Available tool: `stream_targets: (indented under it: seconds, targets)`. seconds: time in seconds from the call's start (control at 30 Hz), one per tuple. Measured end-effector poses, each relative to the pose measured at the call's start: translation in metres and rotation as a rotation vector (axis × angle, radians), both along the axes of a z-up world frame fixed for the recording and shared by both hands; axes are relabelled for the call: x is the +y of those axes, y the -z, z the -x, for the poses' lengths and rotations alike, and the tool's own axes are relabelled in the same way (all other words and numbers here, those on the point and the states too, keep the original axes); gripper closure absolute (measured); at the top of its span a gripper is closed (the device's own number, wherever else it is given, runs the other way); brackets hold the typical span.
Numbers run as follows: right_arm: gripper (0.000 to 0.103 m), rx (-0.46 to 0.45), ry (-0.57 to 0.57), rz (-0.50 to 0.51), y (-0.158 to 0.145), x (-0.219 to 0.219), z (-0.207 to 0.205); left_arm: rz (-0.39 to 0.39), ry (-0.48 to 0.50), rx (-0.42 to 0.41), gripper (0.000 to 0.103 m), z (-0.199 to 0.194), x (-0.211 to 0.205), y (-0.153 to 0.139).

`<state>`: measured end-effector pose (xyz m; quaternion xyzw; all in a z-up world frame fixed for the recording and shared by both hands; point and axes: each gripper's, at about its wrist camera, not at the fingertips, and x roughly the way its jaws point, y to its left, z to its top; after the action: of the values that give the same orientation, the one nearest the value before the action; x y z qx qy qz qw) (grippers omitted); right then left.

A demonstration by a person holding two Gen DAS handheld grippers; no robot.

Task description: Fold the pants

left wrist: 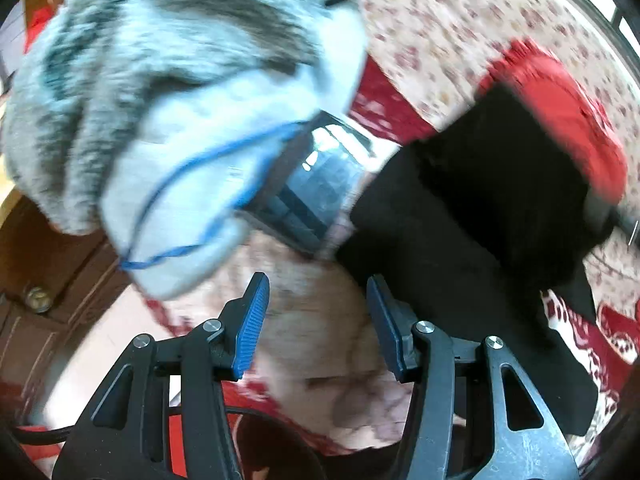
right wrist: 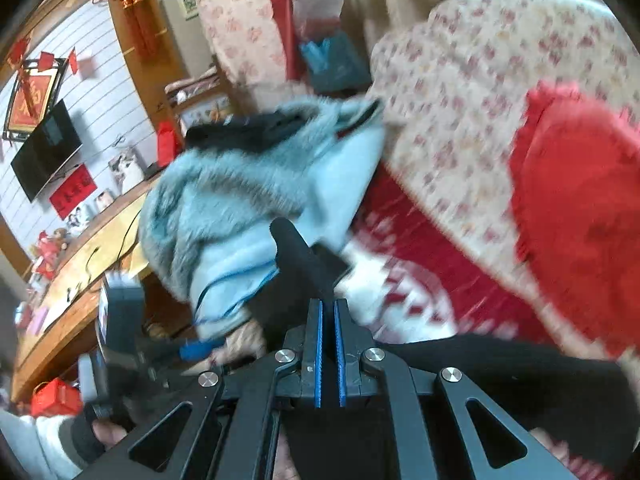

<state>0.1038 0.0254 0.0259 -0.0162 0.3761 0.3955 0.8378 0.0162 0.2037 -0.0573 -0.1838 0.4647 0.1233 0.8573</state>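
The left wrist view shows the left hand-held gripper (left wrist: pixel 318 320) with its blue pads standing apart and nothing between them, above a floral bed cover (left wrist: pixel 460 28). Only this view shows the black pants (left wrist: pixel 460 208) as one long band: they lie on the bed cover, the long axis running from the lower right edge up toward a red cushion (left wrist: pixel 560 112), against which the far end rests. A fluffy grey-blue sleeve (left wrist: pixel 152 92) with a dark strap at its cuff crosses above the pants from the upper left. The right wrist view alone shows the room beyond the bed: a slatted wall with a television (right wrist: pixel 46 152), red hangings and a wooden shelf. There the right hand-held gripper (right wrist: pixel 329 356) has its pads closed together; dark cloth of the pants (right wrist: pixel 500 364) lies directly beneath and around them, but whether a fold is pinched cannot be told. Both views are blurred. This gripper points downward toward the bed cover, left of the red cushion (right wrist: pixel 580 208).
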Motion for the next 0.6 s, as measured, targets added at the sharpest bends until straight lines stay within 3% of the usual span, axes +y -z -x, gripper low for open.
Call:
stream_targets:
  seconds: [0.13,0.27,0.4,0.47,0.5,0.53,0.6]
  targets:
    - [0.098,0.145,-0.022,-0.028,0.048,0.022,0.017,0.013,-0.044,-0.008,0.053,0.01,0.017,-0.005]
    - [0.098,0.223,-0.074,0.029,0.088,0.055,0.037,0.022,-0.043,-0.01,0.053,0.012,0.016,-0.006]
    - [0.097,0.314,-0.038,0.019,0.116,0.057,0.028,0.029,-0.021,-0.006,0.053,0.012,0.01,-0.005]
    - [0.09,0.348,-0.033,-0.022,0.113,0.045,0.028,0.034,-0.011,-0.013,0.053,0.014,0.008,-0.008]
    - [0.076,0.335,-0.032,-0.031,0.106,0.036,0.03,0.038,-0.003,-0.018,0.053,0.013,0.006,-0.009]
    - [0.068,0.308,-0.026,-0.03,0.099,0.027,0.034,0.044,0.002,-0.025,0.053,0.012,0.004,-0.011]
    - [0.068,0.247,0.012,-0.005,0.084,-0.001,0.042,0.048,0.014,-0.037,0.053,0.011,-0.001,-0.013]
